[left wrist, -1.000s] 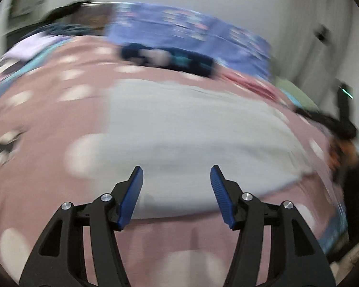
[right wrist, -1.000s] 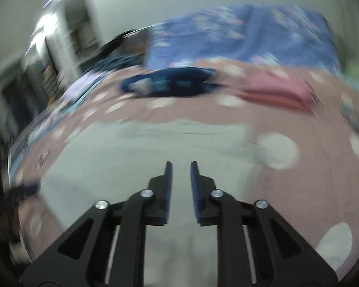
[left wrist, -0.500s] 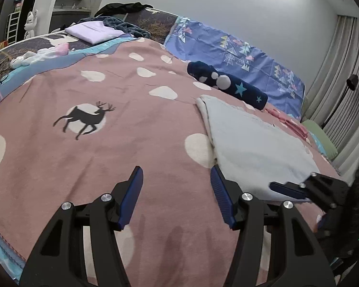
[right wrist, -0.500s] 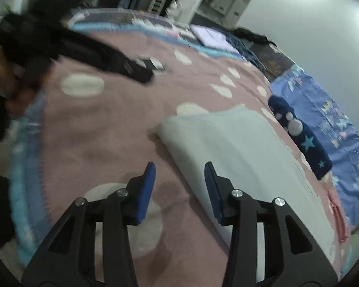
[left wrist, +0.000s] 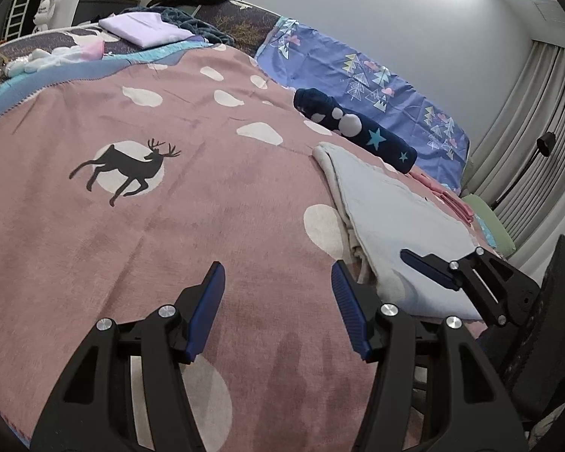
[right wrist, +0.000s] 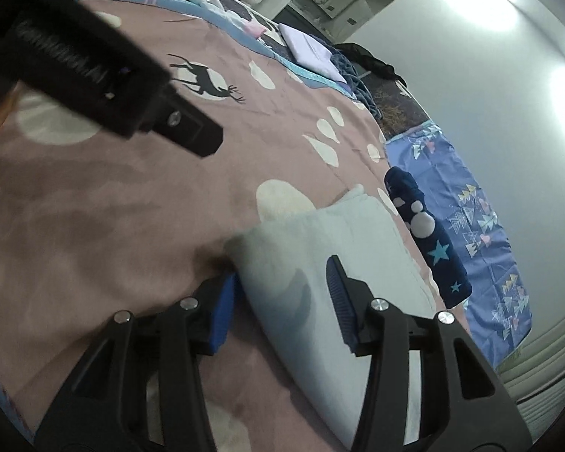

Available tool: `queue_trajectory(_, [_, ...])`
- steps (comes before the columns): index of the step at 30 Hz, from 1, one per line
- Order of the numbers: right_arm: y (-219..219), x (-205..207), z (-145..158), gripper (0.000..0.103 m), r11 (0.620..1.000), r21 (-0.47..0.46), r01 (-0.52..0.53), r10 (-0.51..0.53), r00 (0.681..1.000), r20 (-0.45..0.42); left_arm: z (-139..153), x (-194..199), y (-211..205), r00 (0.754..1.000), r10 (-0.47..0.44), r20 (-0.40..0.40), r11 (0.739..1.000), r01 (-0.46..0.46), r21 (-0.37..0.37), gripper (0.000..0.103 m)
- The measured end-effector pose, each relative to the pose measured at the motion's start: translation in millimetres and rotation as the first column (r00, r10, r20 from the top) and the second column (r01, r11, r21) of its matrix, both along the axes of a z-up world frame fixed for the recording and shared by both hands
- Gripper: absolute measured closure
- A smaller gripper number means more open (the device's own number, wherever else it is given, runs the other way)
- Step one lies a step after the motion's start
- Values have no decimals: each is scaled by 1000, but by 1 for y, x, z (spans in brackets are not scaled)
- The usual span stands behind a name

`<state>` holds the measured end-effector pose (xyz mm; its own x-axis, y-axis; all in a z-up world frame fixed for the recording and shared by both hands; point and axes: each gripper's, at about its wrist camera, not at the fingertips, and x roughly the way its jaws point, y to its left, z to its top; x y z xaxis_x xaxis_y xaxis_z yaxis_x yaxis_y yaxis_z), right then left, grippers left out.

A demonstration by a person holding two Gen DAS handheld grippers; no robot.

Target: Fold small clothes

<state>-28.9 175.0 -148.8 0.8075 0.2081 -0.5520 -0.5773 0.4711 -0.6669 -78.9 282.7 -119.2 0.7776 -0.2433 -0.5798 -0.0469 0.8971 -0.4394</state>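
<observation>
A folded pale grey garment lies on the pink spotted blanket; it also shows in the right wrist view. My left gripper is open and empty over bare blanket, just left of the garment's near corner. My right gripper is open, its jaws standing either side of the garment's near corner, one finger low at the folded edge. The right gripper also shows in the left wrist view over the garment.
A rolled navy cloth with stars lies beyond the garment, beside a pink item. A blue patterned sheet covers the bed's far end. A folded lilac cloth and dark clothes lie at the far left. Curtains and a lamp stand right.
Both grippers swung from over the garment to its near left corner. The right gripper opened wide and now straddles the corner. The left gripper stays open.
</observation>
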Motion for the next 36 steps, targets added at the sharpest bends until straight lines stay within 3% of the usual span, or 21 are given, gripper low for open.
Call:
queue_trajectory(1, [2, 2, -1, 74, 1000, -2, -4, 4, 1000, -15, 1, 4, 2, 1000, -8, 0, 1000, 8, -11, 43])
queue_trajectory(2, [4, 2, -3, 94, 1000, -7, -8, 8, 1000, -23, 3, 9, 4, 1000, -18, 2, 1000, 18, -22, 41])
queue_trajectory(3, [5, 2, -4, 97, 1000, -8, -9, 9, 1000, -7, 5, 14, 6, 1000, -25, 8, 999, 25, -33, 40])
queue_trajectory(6, [0, 0, 6, 100, 999, 51, -15, 14, 1000, 17, 17, 43, 8, 995, -89, 33, 993, 91, -76, 40])
queue_trajectory(9, [-6, 6, 17, 100, 993, 121, 11, -8, 999, -31, 24, 94, -1, 974, -224, 27, 966, 226, -124, 38])
queue_trajectory(11, [-6, 5, 20, 100, 990, 139, 25, -19, 999, -44, 18, 141, -11, 953, -302, -22, 941, 294, -166, 37])
queue_trajectory(13, [-5, 4, 21, 100, 988, 149, 36, -30, 998, -46, 6, 181, -22, 933, -353, -72, 918, 330, -222, 37])
queue_trajectory(17, [-6, 8, 25, 100, 983, 171, 61, -49, 996, -72, -16, 234, -32, 930, -351, -111, 902, 304, -306, 39])
queue_trajectory(18, [-5, 9, 27, 100, 981, 179, 67, -53, 995, -80, -17, 242, -33, 936, -340, -88, 900, 296, -321, 45])
queue_trajectory(19, [-4, 9, 28, 100, 980, 186, 69, -54, 995, -86, -18, 247, -34, 936, -341, -83, 895, 296, -334, 83])
queue_trajectory(20, [-3, 7, 29, 100, 979, 193, 70, -53, 995, -90, -18, 250, -34, 936, -343, -83, 886, 292, -359, 98])
queue_trajectory(23, [1, 5, 27, 100, 977, 199, 73, -56, 994, -89, -1, 245, -32, 942, -334, 18, 883, 319, -344, 98])
queue_trajectory(26, [2, 11, 12, 100, 981, 172, 91, -61, 983, -173, -18, 248, -33, 949, -311, -55, 918, 285, -274, 97])
queue_trajectory(27, [2, 9, 10, 100, 982, 167, 91, -61, 983, -176, -30, 249, -33, 946, -311, -87, 920, 277, -278, 96])
queue_trajectory(29, [1, 5, 13, 99, 980, 180, 84, -56, 986, -158, -35, 248, -20, 950, -306, -59, 892, 265, -367, 92])
queue_trajectory(33, [-2, -2, 13, 96, 980, 180, 81, -50, 984, -170, -32, 242, -16, 959, -278, -53, 904, 243, -353, 87])
queue_trajectory(35, [-6, -8, 15, 87, 981, 178, 77, -48, 986, -159, -29, 239, -18, 955, -293, -43, 904, 262, -338, 77])
queue_trajectory(36, [-8, -11, 15, 71, 982, 172, 82, -58, 988, -142, -28, 239, -20, 952, -304, -41, 902, 274, -332, 74])
